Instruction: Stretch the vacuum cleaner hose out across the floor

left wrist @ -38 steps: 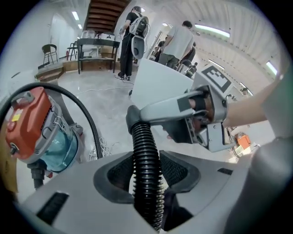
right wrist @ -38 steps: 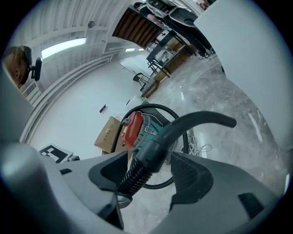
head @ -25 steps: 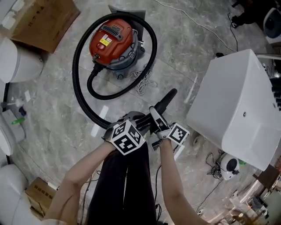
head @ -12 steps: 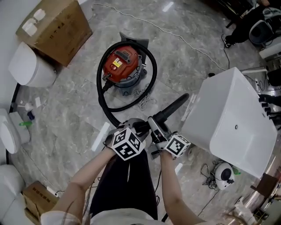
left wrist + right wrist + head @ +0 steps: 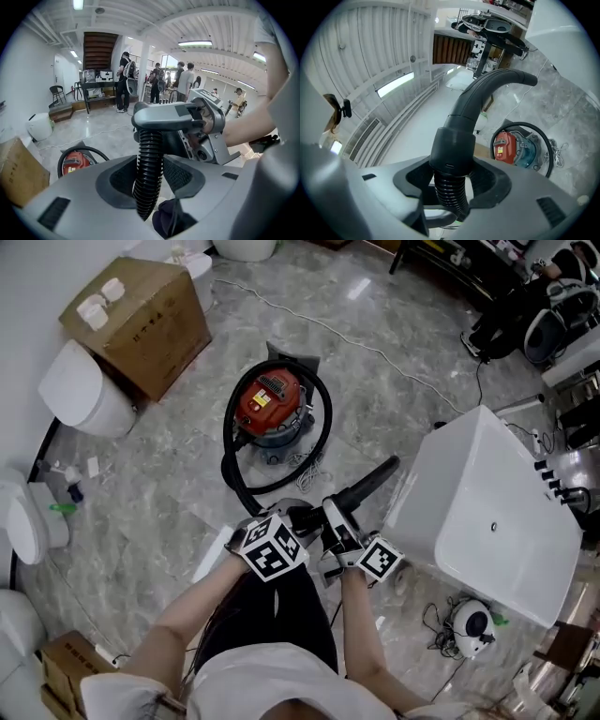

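Note:
A red vacuum cleaner [image 5: 272,409] stands on the marble floor with its black ribbed hose [image 5: 228,465] looped round it. The hose rises to my two grippers, which sit side by side in front of me. My left gripper [image 5: 292,519] is shut on the ribbed hose [image 5: 149,178]. Just beyond it my right gripper [image 5: 333,521] is shut on the smooth cuff [image 5: 452,150] below the curved handle [image 5: 487,89]; its jaws have just been closing slightly on that cuff. The handle end [image 5: 370,479] sticks out toward the right. The vacuum cleaner [image 5: 513,145] shows far below.
A big white cabinet [image 5: 487,512] stands close on the right. A cardboard box [image 5: 141,320] and white toilets [image 5: 80,390] line the left. A loose white cord [image 5: 309,465] lies by the vacuum. A small white device [image 5: 469,626] with cables sits at the lower right. People [image 5: 124,79] stand far off.
Both grippers have risen together with the hose end still in them. The vacuum and the floor now lie farther below, and the hose climbs more steeply from its loop.

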The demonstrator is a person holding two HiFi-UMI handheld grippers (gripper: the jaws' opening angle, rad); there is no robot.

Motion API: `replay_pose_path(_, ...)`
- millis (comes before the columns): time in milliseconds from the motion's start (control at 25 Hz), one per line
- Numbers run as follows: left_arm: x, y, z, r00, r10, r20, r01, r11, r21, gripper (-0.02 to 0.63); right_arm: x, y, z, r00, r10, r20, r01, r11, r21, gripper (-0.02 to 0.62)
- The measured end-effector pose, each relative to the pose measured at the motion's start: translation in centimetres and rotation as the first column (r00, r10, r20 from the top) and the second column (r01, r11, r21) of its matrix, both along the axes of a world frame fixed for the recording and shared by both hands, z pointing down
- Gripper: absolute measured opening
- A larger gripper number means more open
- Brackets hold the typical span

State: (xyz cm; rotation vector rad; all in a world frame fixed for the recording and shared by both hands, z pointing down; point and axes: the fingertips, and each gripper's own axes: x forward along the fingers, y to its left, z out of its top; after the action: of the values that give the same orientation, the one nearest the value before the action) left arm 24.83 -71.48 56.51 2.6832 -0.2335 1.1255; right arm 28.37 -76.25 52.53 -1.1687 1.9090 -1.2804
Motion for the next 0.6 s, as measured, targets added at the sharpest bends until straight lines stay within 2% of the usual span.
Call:
replay_pose_path(120,-0.2,1.6,-2.1,1.000,0.018,-0.020,-0.018,1.000,-0.003,0.170,-0.2,1.7,-2.1,1.000,-0.016,0.007,0.016,1.000,0.011,0.242)
replay_pose_path(280,-0.8,3.5,-4.6,0.997,0.022,-0.079,-0.025,0.999,-0.030,0.170,-1.2,3.6,-5.3,0.997,-0.059,-0.051,0.061,0.997,0.051,0.242)
replay_pose_path(400,-0.9,4.5,-6.5,0.992,0.007,-0.125,-0.012,0.999,-0.044,0.170,-1.6,4.5,-7.5,0.993,-0.085,-0.077,0.092,0.992,0.082,0.242)
replay_pose_path(600,-1.7,4.8,-9.6,0.972,-0.043,-0.231,0.031,0.998,-0.055,0.170,-3.1,5.2,-9.8,0.990,-0.130,-0.060,0.136,0.983,0.120,0.242)
